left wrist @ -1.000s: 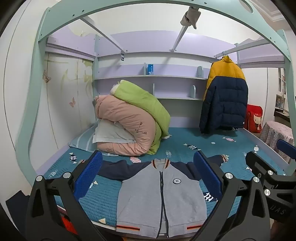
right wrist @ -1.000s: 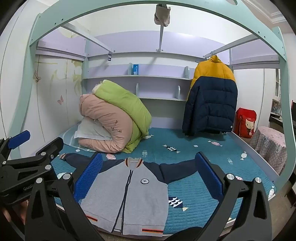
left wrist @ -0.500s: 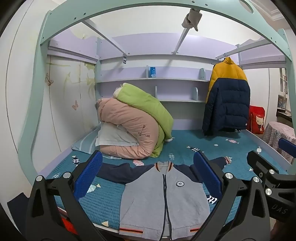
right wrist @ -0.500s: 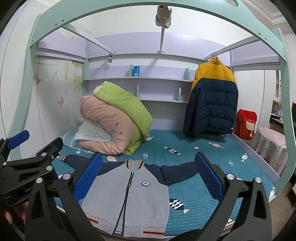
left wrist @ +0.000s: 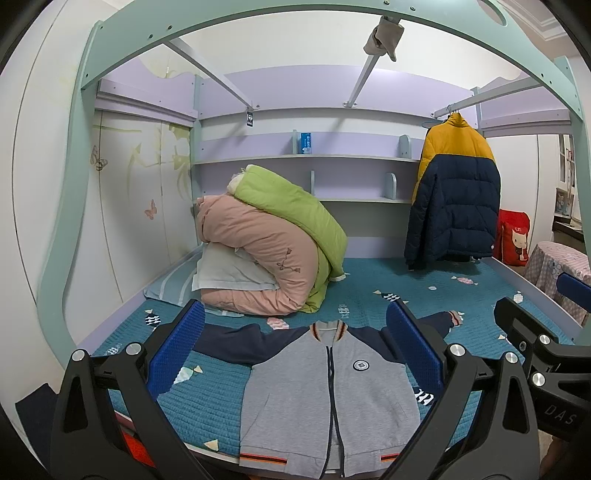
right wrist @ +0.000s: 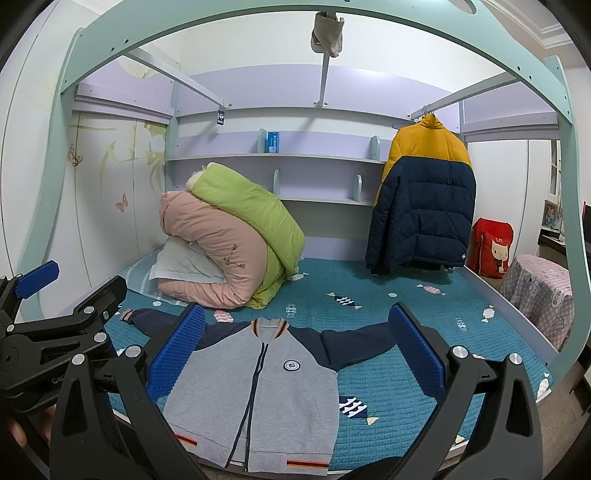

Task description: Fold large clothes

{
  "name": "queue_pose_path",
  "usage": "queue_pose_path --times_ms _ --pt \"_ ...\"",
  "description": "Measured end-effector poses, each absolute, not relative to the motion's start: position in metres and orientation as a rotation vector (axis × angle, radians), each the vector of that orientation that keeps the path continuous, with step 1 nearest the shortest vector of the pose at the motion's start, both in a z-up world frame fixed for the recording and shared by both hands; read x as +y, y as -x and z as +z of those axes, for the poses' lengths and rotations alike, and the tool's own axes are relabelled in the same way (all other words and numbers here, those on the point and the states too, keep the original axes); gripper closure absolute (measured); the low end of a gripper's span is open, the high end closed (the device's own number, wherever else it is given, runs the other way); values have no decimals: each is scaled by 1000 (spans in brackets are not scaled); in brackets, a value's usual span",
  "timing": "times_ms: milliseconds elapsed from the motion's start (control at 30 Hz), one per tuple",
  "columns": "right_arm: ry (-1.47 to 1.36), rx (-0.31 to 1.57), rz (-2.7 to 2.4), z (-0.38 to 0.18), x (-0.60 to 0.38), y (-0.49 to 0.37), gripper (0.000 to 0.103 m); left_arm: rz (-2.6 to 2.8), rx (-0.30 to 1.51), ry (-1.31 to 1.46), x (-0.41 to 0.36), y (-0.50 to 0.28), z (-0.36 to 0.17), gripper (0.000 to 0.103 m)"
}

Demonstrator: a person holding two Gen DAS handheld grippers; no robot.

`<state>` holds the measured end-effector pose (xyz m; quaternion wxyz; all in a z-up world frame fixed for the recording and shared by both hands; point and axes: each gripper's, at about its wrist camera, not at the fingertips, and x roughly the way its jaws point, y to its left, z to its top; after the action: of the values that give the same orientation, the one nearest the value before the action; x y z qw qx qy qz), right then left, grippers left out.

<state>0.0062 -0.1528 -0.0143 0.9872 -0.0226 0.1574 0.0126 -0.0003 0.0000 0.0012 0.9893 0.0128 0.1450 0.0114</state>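
Observation:
A grey zip jacket with navy sleeves (left wrist: pixel 328 391) lies flat, front up, on the teal bed cover (left wrist: pixel 388 288), its hem at the near edge and sleeves spread to both sides. It also shows in the right wrist view (right wrist: pixel 258 391). My left gripper (left wrist: pixel 293 349) is open and empty, held in the air before the jacket. My right gripper (right wrist: pixel 293 349) is open and empty too, just to the right of the left one. Each gripper shows at the edge of the other's view.
Rolled pink and green quilts (left wrist: pixel 269 251) with a pillow sit at the back left of the bed. A yellow and navy puffer coat (left wrist: pixel 454 199) hangs at the back right. A pale green bed frame arch (left wrist: pixel 295 14) spans overhead. A red bag (right wrist: pixel 493 247) and a covered stool (right wrist: pixel 543 295) stand at the right.
Both grippers have risen a little and drawn slightly back; the jacket sits lower in both views. Nothing was grasped; the jacket has not moved.

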Motion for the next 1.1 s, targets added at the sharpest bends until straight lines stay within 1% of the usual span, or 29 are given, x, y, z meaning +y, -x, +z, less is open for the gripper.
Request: queue_pose_path --times_ms 1100 --pt "47 313 28 -7 -149 -5 7 23 287 -25 6 1 3 4"
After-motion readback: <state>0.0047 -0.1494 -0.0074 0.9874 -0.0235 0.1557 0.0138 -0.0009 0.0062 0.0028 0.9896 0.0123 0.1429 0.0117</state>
